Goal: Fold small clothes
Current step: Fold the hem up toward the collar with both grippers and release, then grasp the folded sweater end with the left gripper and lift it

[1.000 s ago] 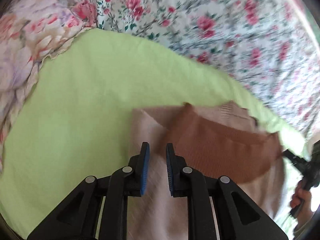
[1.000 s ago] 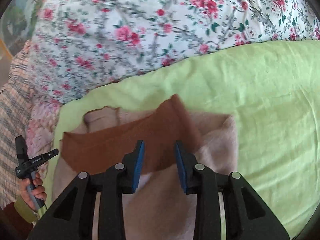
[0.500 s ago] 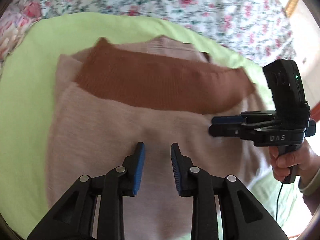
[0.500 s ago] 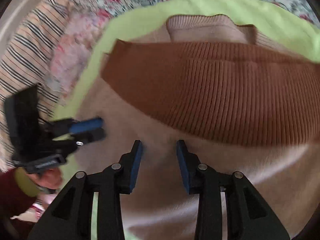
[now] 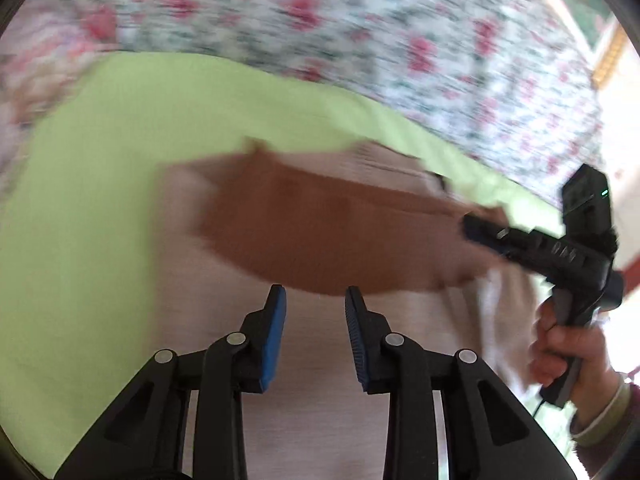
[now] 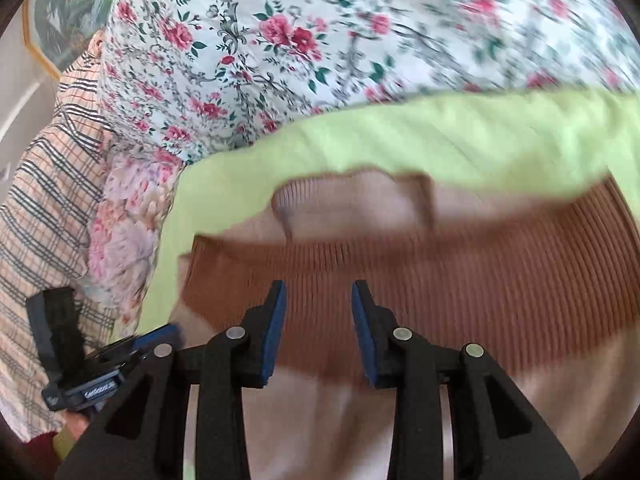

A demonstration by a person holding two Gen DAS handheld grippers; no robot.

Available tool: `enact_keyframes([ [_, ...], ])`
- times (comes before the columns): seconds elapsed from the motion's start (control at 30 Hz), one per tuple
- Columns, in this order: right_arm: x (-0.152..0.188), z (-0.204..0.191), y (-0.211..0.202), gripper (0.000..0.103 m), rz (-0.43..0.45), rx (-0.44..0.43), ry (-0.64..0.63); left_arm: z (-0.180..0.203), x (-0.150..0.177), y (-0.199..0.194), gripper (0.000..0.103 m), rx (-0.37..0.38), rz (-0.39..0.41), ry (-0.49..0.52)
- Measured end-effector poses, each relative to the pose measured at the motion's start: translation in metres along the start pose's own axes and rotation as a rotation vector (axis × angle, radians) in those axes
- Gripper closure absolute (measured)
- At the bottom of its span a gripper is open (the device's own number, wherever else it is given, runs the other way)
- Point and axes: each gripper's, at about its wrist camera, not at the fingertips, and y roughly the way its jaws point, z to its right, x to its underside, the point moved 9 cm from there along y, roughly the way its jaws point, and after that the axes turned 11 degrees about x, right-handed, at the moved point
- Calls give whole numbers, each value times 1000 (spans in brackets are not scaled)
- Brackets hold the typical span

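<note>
My left gripper (image 5: pixel 314 312) was opening over the sweater (image 5: pixel 320 236), nothing between its jaws. My right gripper (image 6: pixel 318 308) hung apart, empty, above it.

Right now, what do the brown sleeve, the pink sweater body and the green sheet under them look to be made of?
Brown sleeve: rib knit, matte; clear parallel ridges. Pink sweater body: finer knit, soft and matte, with a ribbed collar; probably wool or acrylic, cannot tell which. Green sheet: smooth woven cloth, likely cotton; flat, with faint creases.
</note>
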Motion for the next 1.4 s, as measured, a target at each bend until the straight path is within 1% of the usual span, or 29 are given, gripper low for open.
enact_keyframes([
  [0.03, 12, 6, -6, 68, -8, -2, 5, 15, 5, 14, 71, 33, -27, 14],
  [0.07, 20, 10, -9, 68, -18, 6, 1, 25, 8, 25, 71, 51, -49, 32],
  [0.1, 28, 17, -11, 68, -25, 32, -14, 32, 11, 36, 71, 46, -69, 58],
  [0.13, 35, 30, -16, 68, -25, 87, -39, 34, 14, 47, 71, 2, -87, 102],
  [0.2, 45, 66, -21, 68, -45, 226, -63, 15, 8, 56, 70, -125, -97, 167],
  [0.23, 44, 86, -23, 68, -43, 280, -44, 2, 1, 58, 75, -145, -95, 163],
  [0.27, 38, 98, -27, 71, -23, 277, -9, -10, -7, 58, 91, -158, -85, 149],
  [0.3, 32, 110, -32, 72, -3, 289, 23, -25, -19, 54, 95, -176, -70, 121],
  [0.33, 25, 123, -38, 72, 19, 329, 49, -33, -28, 51, 97, -183, -60, 104],
  [0.37, 19, 130, -43, 75, 40, 329, 77, -46, -40, 45, 98, -206, -41, 84],
  [0.4, 14, 134, -46, 75, 55, 316, 105, -54, -47, 42, 98, -223, -33, 75],
  [0.43, 11, 138, -48, 75, 57, 321, 120, -58, -51, 40, 98, -218, -36, 68],
  [0.5, 11, 138, -51, 73, 59, 327, 135, -59, -53, 38, 98, -213, -48, 71],
  [0.57, 15, 132, -56, 72, 56, 304, 147, -52, -47, 31, 98, -230, -57, 78],
  [0.6, 19, 129, -60, 72, 57, 290, 145, -48, -42, 24, 95, -228, -54, 72],
  [0.67, 29, 123, -71, 71, 64, 253, 130, -36, -29, 5, 81, -196, -26, 26],
  [0.77, 51, 108, -82, 70, 57, 196, 98, -20, 2, -23, 78, -143, 6, -49],
  [0.83, 71, 96, -92, 69, 43, 171, 70, -8, 24, -36, 76, -137, 17, -85],
  [0.9, 89, 88, -100, 67, 27, 155, 48, 1, 57, -57, 68, -120, 34, -152],
  [0.93, 100, 84, -104, 67, 17, 149, 40, 2, 68, -67, 59, -119, 39, -179],
  [0.97, 108, 82, -107, 66, 7, 150, 32, 4, 87, -74, 52, -118, 44, -228],
  [1.03, 125, 79, -112, 65, -8, 148, 31, 6, 117, -87, 49, -114, 50, -298],
  [1.07, 131, 78, -116, 65, -15, 142, 34, 7, 133, -90, 47, -115, 52, -340],
  [1.13, 141, 77, -120, 64, -29, 138, 40, 4, 158, -94, 41, -117, 45, -389],
  [1.2, 149, 73, -124, 63, -39, 130, 43, 3, 179, -90, 41, -102, 28, -451],
  [1.3, 153, 65, -126, 61, -48, 123, 28, 0, 192, -87, 39, -105, 29, -475],
  [1.33, 154, 61, -127, 60, -49, 119, 22, -2, 194, -84, 34, -103, 36, -485],
  [1.4, 156, 53, -130, 58, -49, 111, 11, -6, 192, -79, 30, -89, 57, -514],
])
